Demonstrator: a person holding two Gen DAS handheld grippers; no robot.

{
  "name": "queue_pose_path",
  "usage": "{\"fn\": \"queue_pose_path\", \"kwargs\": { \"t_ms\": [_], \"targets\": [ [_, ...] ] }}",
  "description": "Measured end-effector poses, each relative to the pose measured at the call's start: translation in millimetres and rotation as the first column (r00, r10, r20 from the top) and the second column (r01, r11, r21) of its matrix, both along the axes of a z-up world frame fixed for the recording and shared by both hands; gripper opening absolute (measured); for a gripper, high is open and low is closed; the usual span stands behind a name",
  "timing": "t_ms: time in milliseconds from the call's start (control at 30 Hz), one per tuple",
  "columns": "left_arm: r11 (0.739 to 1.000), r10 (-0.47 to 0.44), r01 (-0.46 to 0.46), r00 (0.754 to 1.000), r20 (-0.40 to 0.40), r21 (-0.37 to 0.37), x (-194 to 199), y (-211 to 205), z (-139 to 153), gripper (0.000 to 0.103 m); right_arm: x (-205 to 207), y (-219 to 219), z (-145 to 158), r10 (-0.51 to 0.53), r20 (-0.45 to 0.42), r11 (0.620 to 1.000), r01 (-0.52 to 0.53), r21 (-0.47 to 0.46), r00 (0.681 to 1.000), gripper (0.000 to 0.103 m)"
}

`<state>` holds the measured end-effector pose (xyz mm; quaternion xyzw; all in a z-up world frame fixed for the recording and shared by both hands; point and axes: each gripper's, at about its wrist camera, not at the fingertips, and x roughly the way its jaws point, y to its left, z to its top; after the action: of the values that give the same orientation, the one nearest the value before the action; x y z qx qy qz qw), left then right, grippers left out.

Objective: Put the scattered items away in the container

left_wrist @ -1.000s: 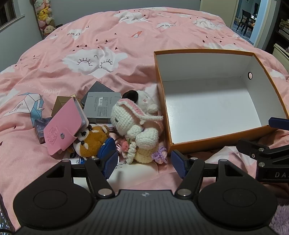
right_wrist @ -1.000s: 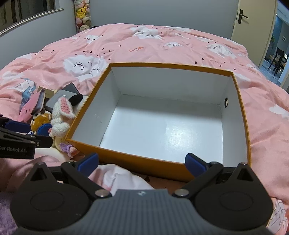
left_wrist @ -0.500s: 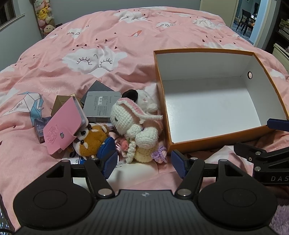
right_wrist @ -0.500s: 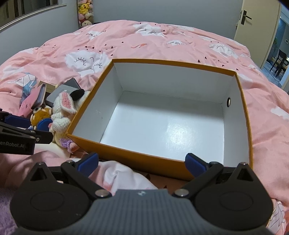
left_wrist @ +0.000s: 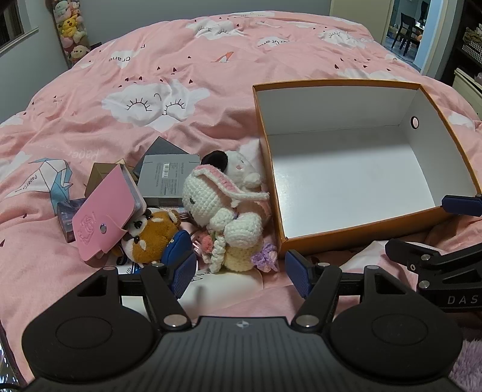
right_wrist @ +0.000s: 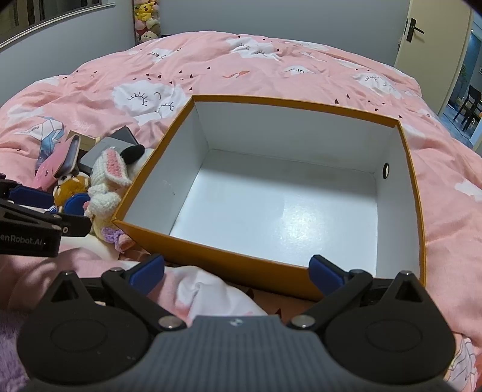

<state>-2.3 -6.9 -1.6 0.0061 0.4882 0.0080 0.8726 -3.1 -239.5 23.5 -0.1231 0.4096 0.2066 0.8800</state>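
Observation:
An empty orange box with white inside (left_wrist: 358,235) (right_wrist: 211,250) sits on the pink bed. Left of it lies a pile: a white crochet bunny (left_wrist: 217,208) (right_wrist: 105,181), a brown plush (left_wrist: 150,235) (right_wrist: 70,187), a pink card holder (left_wrist: 102,211) (right_wrist: 57,162), a grey box (left_wrist: 165,181), a blue pouch (left_wrist: 176,245). My left gripper (left_wrist: 241,270) is open and empty just in front of the bunny. My right gripper (right_wrist: 236,271) is open and empty at the box's near wall.
The pink cloud-print duvet (left_wrist: 156,99) covers the bed. A brown box (left_wrist: 101,175) and a dark box (left_wrist: 66,217) lie behind the card holder. A door (right_wrist: 430,36) stands at the far right. Plush toys (left_wrist: 70,27) hang on the far wall.
The right gripper has shifted slightly, so the box sits a little lower and to the right in its view. The left gripper has barely moved.

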Motion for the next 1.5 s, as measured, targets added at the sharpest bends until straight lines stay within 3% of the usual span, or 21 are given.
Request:
{"fn": "queue_pose_path", "kwargs": {
  "t_ms": [700, 933, 1000, 1133, 1300, 1500],
  "targets": [
    [1.0, 0.004, -0.004, 1.0, 0.003, -0.006, -1, -1, 0, 0.077, 0, 1, 0, 0.007, -0.001, 1.0, -0.007, -0.002, 1.0, 0.103],
    [0.999, 0.035, -0.035, 0.998, 0.049, -0.015, 2, 16, 11, 0.076, 7, 10, 6, 0.081, 0.019, 0.997, -0.081, 0.001, 0.997, 0.1],
    [1.0, 0.028, -0.028, 0.997, 0.068, -0.011, 3, 22, 17, 0.074, 9, 15, 11, 0.125, 0.041, 0.992, -0.125, 0.004, 0.991, 0.093],
    [1.0, 0.011, -0.011, 0.994, 0.105, 0.003, 7, 38, 29, 0.071, 19, 33, 18, 0.21, 0.061, 0.977, -0.211, 0.007, 0.976, 0.068],
    [1.0, 0.012, -0.01, 0.994, 0.108, -0.017, 14, 55, 32, 0.069, 34, 62, 24, 0.309, 0.03, 0.947, -0.311, 0.076, 0.951, 0.059],
    [0.992, 0.024, -0.016, 0.998, 0.06, -0.122, 31, 63, 16, 0.069, 54, 87, 24, 0.338, 0.017, 0.937, -0.338, 0.093, 0.941, 0.047]
  ]
}}
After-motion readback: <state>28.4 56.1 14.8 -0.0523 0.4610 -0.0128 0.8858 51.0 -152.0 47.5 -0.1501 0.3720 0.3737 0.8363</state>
